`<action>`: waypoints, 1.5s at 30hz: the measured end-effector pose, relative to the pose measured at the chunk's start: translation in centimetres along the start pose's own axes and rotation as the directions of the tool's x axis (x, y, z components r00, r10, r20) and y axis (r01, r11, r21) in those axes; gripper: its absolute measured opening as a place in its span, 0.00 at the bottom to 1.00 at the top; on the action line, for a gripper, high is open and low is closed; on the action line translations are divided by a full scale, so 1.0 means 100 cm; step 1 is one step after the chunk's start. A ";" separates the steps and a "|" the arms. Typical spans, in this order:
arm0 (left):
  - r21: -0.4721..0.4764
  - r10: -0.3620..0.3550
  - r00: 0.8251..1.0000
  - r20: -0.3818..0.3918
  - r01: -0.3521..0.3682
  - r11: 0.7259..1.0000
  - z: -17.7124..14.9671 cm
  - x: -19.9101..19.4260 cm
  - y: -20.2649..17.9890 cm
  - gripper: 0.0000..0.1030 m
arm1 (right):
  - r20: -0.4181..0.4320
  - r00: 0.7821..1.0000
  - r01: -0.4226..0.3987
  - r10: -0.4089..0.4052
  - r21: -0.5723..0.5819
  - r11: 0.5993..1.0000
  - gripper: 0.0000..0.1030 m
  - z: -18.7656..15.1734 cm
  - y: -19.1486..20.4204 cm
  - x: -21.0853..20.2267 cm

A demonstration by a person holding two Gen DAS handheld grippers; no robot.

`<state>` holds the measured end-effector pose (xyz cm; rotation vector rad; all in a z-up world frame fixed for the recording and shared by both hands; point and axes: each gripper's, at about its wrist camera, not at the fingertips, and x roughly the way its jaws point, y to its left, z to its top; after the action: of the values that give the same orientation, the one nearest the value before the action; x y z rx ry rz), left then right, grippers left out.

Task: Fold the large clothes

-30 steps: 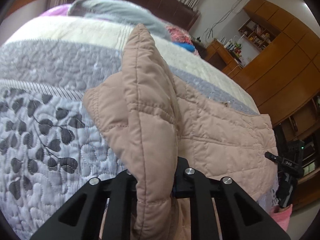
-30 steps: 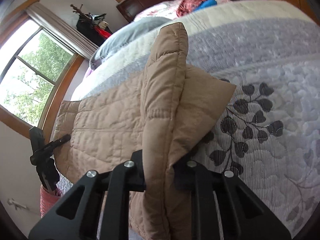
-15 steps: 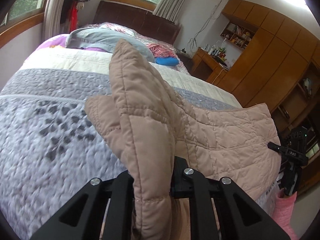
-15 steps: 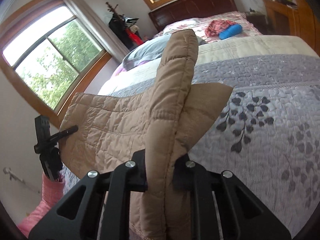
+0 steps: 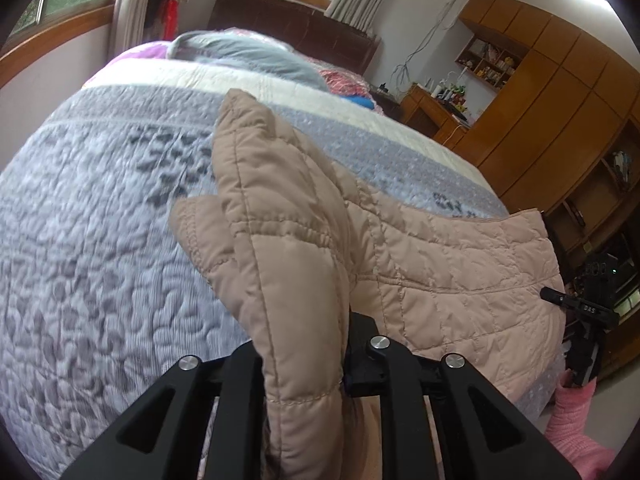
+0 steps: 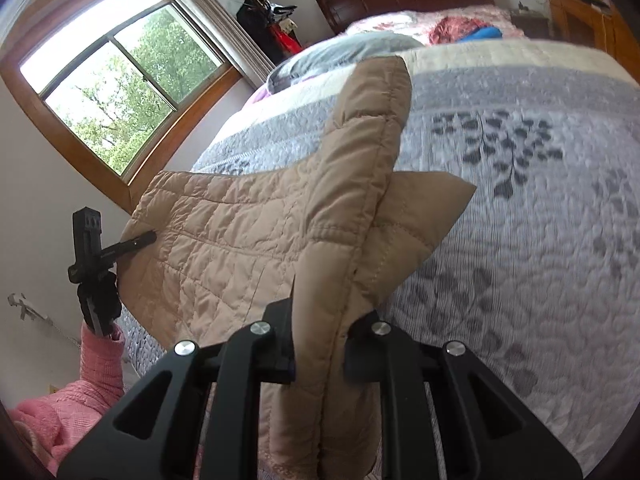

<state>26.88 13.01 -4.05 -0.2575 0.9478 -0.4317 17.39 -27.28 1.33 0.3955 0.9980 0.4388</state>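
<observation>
A tan quilted jacket (image 5: pixel 440 272) hangs stretched between my two grippers above the near edge of the bed. My left gripper (image 5: pixel 308 364) is shut on one bunched end of it, which stands up between the jaws. My right gripper (image 6: pixel 320 348) is shut on the other end of the jacket (image 6: pixel 248 248). Each gripper shows in the other's view: the right one (image 5: pixel 580 312) at the jacket's far corner, the left one (image 6: pixel 100 256) likewise.
The bed carries a grey and lilac quilt (image 5: pixel 88 240) with a leaf print. A grey pillow (image 5: pixel 240 52) and red and blue items (image 6: pixel 468 32) lie near the dark headboard. Wooden cabinets (image 5: pixel 560 92) stand on the right, a window (image 6: pixel 120 80) on the left.
Both grippers have kept hold of the jacket and lifted it. The views tilted up from the quilt toward the room, then moved forward over the bed.
</observation>
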 end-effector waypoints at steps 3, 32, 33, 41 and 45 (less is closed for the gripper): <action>0.003 0.045 0.999 -0.025 -0.045 0.999 -0.013 0.017 0.010 0.17 | -0.036 0.999 0.014 -0.013 0.042 0.999 0.15 -0.009 -0.016 0.016; 0.001 0.350 0.936 0.038 -0.351 0.937 -0.051 -0.005 -0.002 0.48 | 0.019 0.930 0.368 -0.368 -0.012 0.930 0.40 -0.054 -0.001 -0.004; 0.004 0.370 0.927 0.056 -0.370 0.929 -0.052 -0.011 -0.006 0.48 | 0.033 0.924 0.382 -0.381 -0.022 0.924 0.38 -0.056 0.002 -0.010; 0.104 0.414 0.898 0.150 -0.431 0.896 -0.062 -0.038 -0.067 0.48 | 0.047 0.930 0.368 -0.365 -0.118 0.922 0.31 -0.073 0.050 -0.019; 0.138 0.368 0.922 0.123 -0.383 0.913 -0.073 -0.028 -0.087 0.48 | 0.007 0.937 0.347 -0.349 -0.147 0.926 0.27 -0.079 0.061 -0.007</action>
<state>17.34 6.43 -2.67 0.0531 0.8406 -0.1357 9.14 -21.57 1.08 0.0764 1.0232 0.1915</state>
